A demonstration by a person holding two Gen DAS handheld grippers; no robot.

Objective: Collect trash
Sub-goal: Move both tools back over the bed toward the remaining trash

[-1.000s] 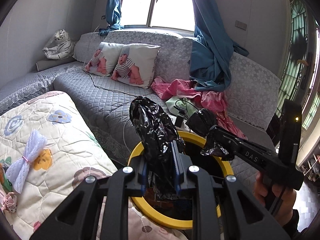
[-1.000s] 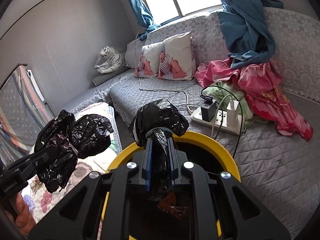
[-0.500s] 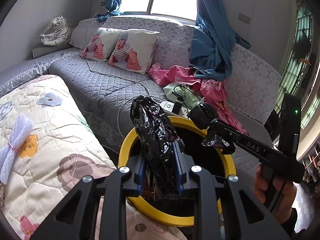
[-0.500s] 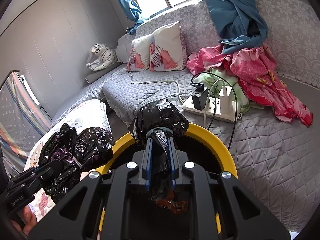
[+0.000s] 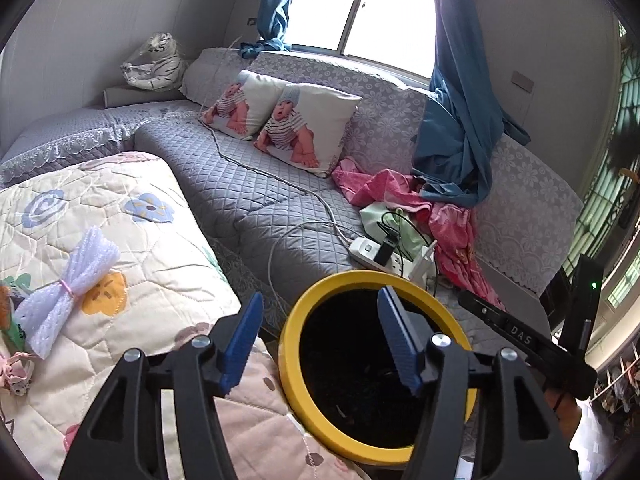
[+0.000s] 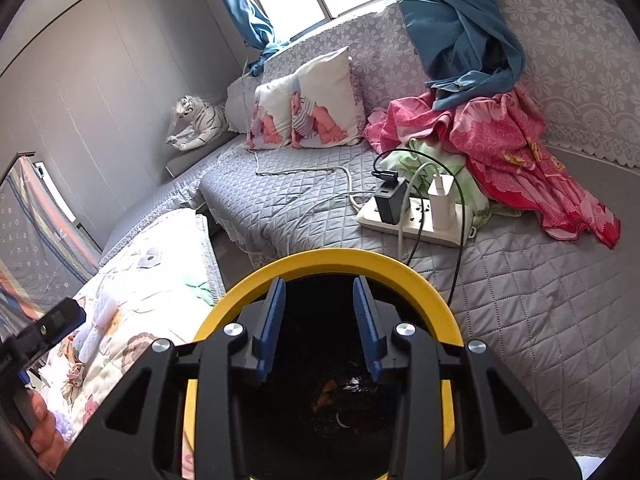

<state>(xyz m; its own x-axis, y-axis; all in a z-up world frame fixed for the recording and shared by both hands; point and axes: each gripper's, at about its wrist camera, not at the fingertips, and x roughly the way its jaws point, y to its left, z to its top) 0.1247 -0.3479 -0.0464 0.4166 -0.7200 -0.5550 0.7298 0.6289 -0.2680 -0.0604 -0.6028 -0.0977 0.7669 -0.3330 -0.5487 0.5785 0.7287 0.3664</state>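
Observation:
A yellow-rimmed bin (image 5: 294,328) (image 6: 420,276) with a dark inside stands between the bed and the sofa. My left gripper (image 5: 318,336) hangs over its left rim, its jaws opening, with nothing between the blue pads (image 5: 240,344). My right gripper (image 6: 318,324) hovers over the bin's mouth, its jaws opening too, and nothing sits between them. Dark crumpled trash (image 6: 348,400) lies at the bottom of the bin. The black bag is no longer seen in either gripper. The right gripper's body (image 5: 516,332) shows at the right of the left wrist view.
A floral quilt (image 5: 132,248) with a white mesh bow (image 5: 68,292) lies left of the bin. On the grey sofa (image 6: 520,300) lie a power strip with chargers (image 6: 412,216), cables, pink cloth (image 6: 512,148) and two cushions (image 5: 288,124).
Both grippers have opened and let go of the black bag, which is gone from between their pads. The left gripper has shifted sideways, so the bin now sits further right in its view.

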